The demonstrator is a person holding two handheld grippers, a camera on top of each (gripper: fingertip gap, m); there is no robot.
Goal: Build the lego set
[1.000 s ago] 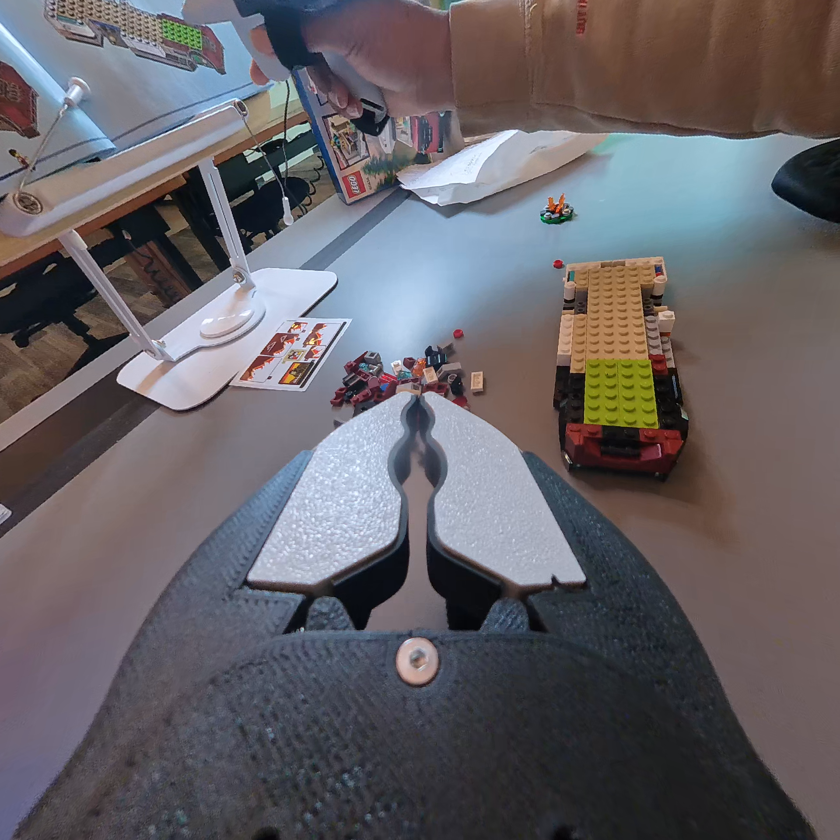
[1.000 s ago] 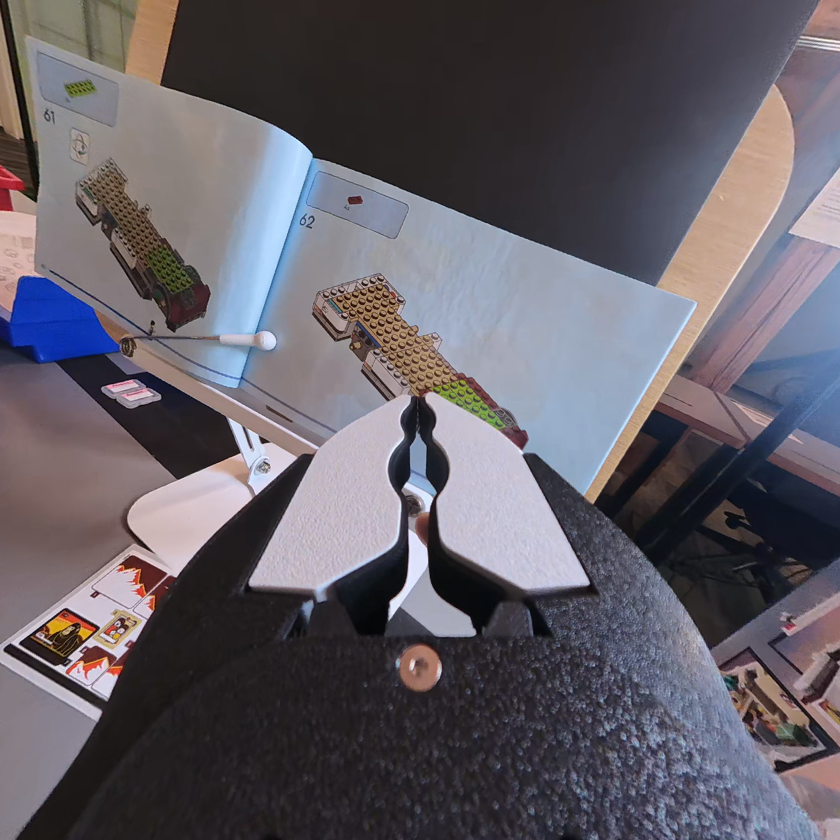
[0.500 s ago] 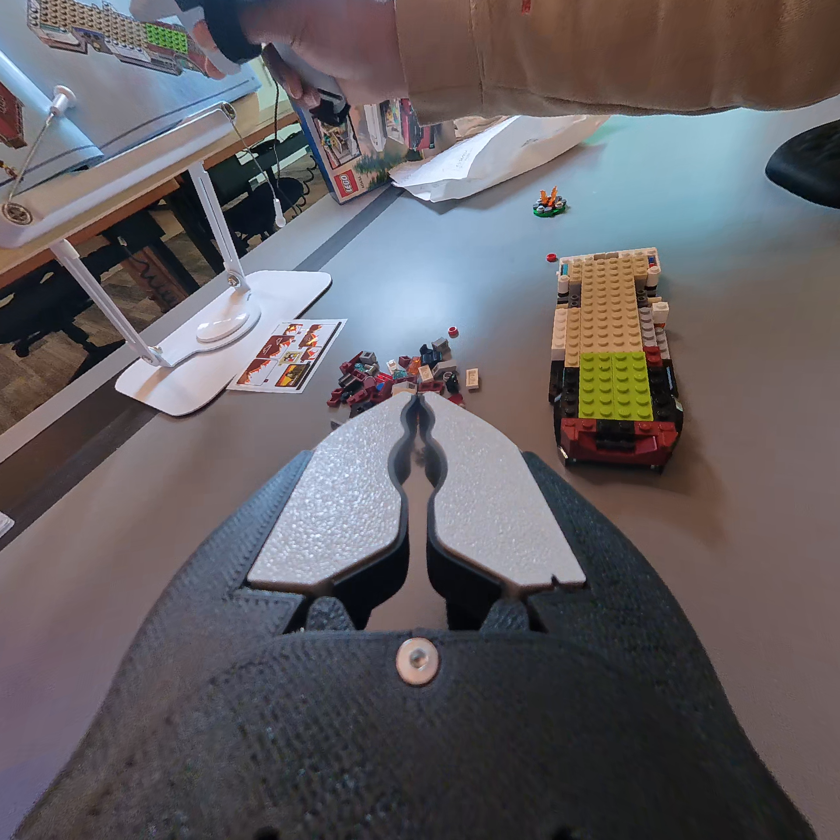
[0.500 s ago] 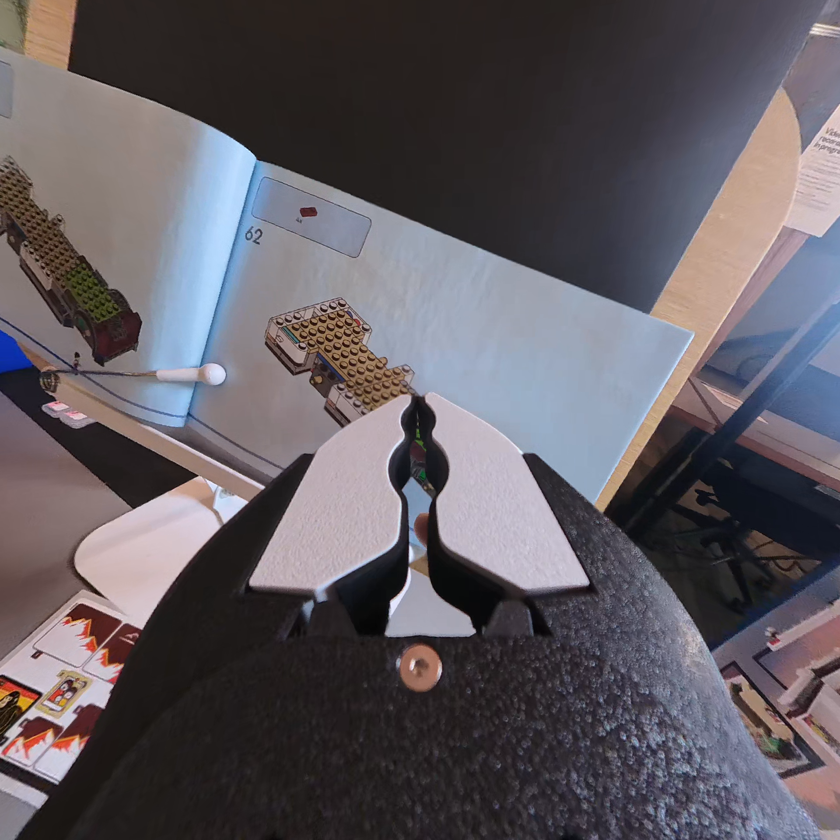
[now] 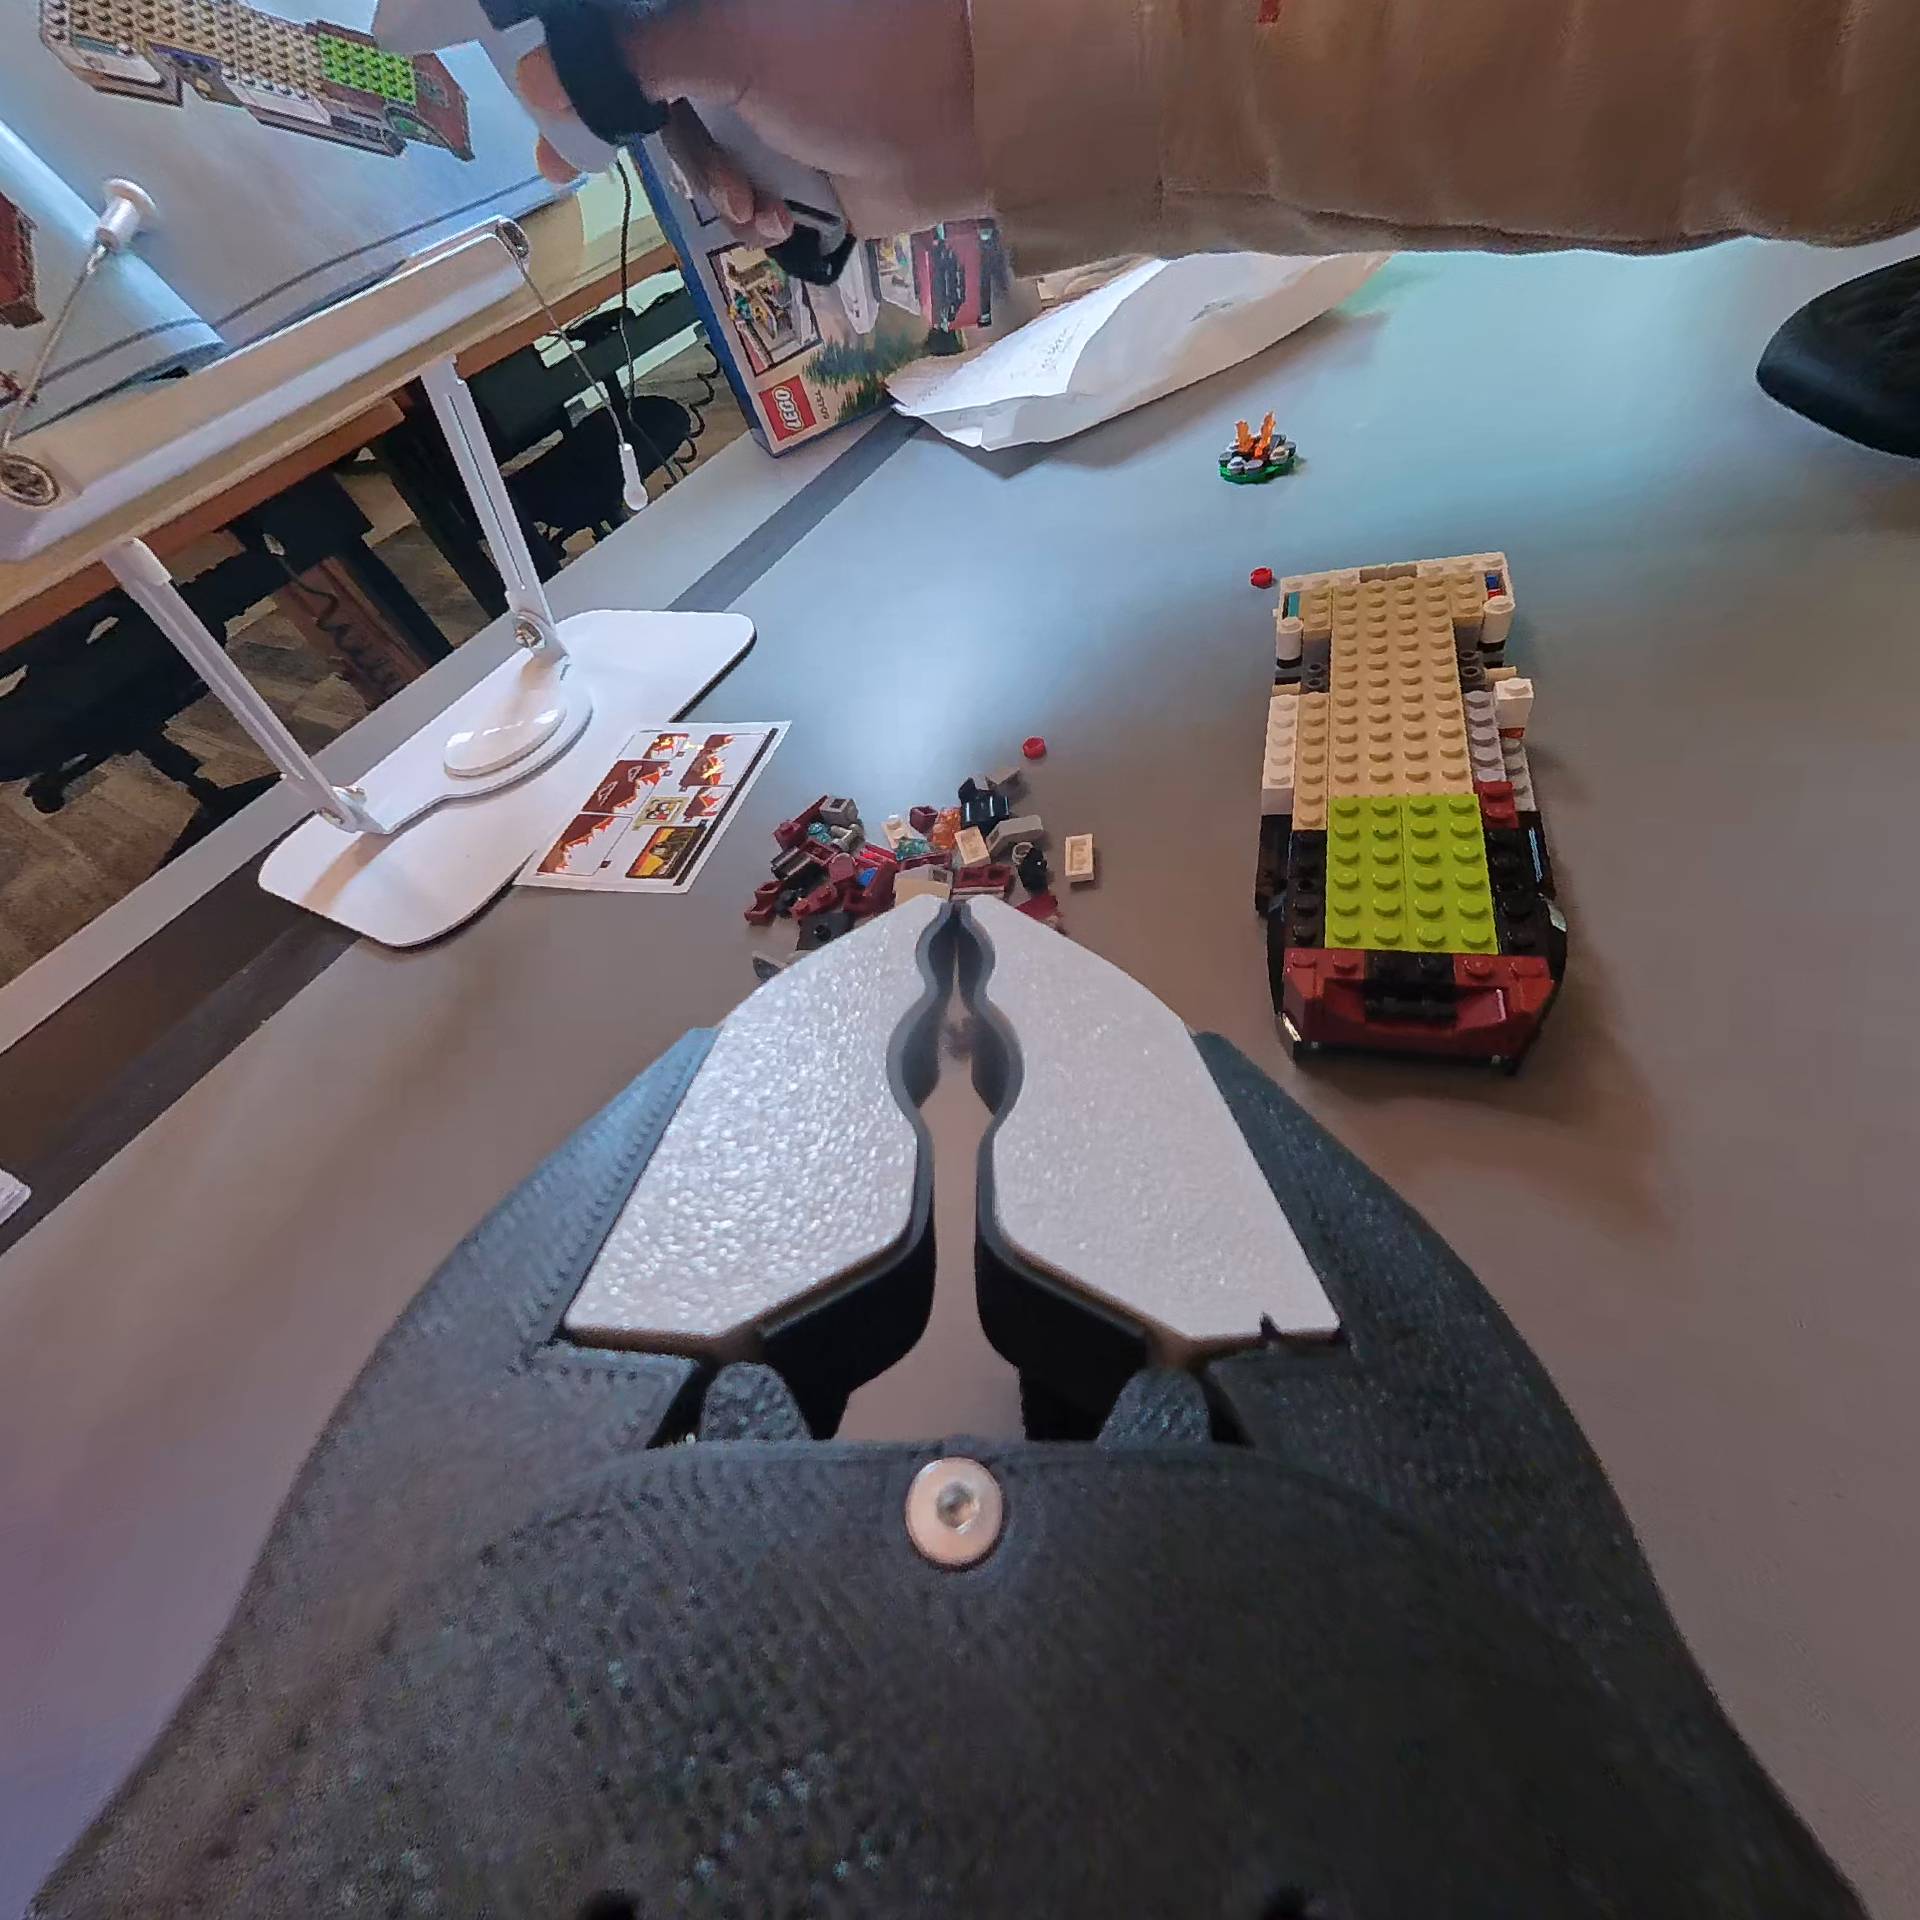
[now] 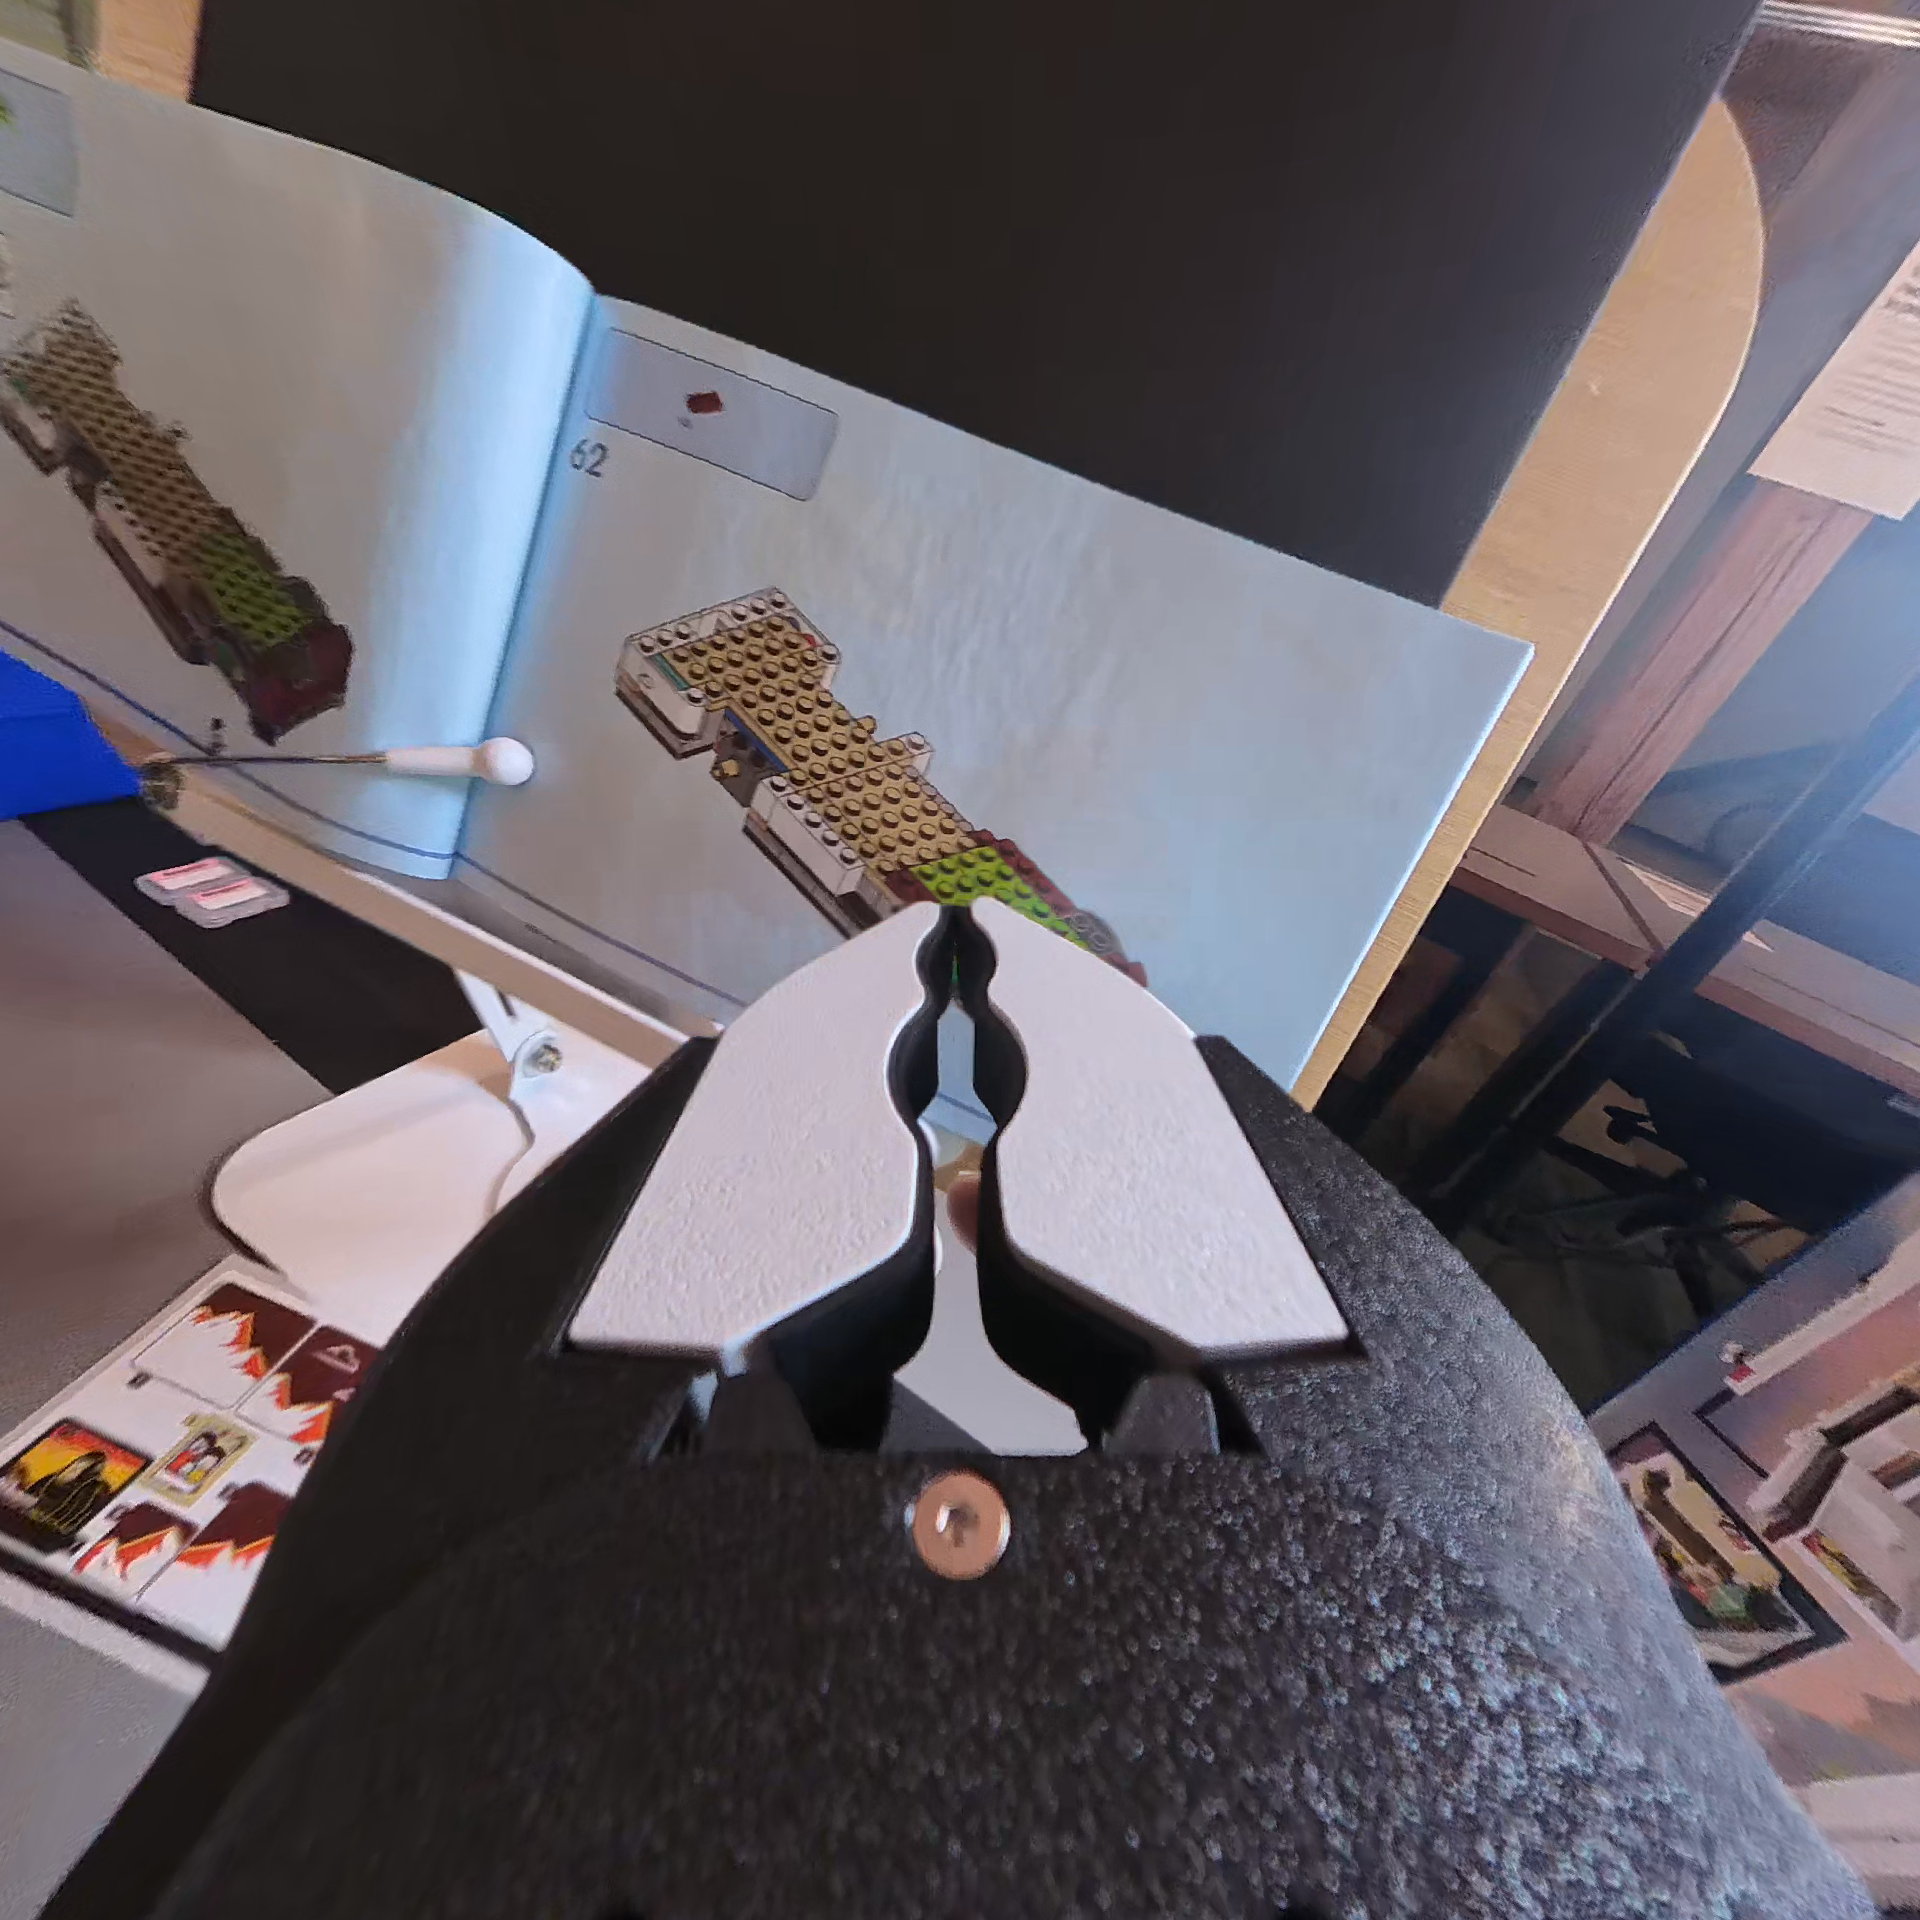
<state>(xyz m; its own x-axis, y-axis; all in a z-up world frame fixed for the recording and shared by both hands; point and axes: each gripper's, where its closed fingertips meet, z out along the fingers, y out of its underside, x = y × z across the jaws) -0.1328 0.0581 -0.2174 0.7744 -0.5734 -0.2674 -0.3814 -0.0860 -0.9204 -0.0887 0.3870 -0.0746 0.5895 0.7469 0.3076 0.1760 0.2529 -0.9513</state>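
Both tools closed and empty over a brick-building setup

The left tool (image 5: 956,914), pebbled grey fingertips meeting on nothing, hovers low over the grey counter (image 5: 312,1195), aimed at a loose pile of small bricks (image 5: 914,847); beside it a studded tan, lime and dark-red brick model (image 5: 1403,810) lies lengthwise away from the camera. The right tool (image 6: 958,916), also pinched shut and bare, points at an open instruction booklet (image 6: 1143,675) propped on a white stand (image 6: 364,1153).

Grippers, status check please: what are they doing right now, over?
Left gripper shut, empty, above loose bricks. Right gripper shut, empty, facing instruction booklet. Brick model untouched.
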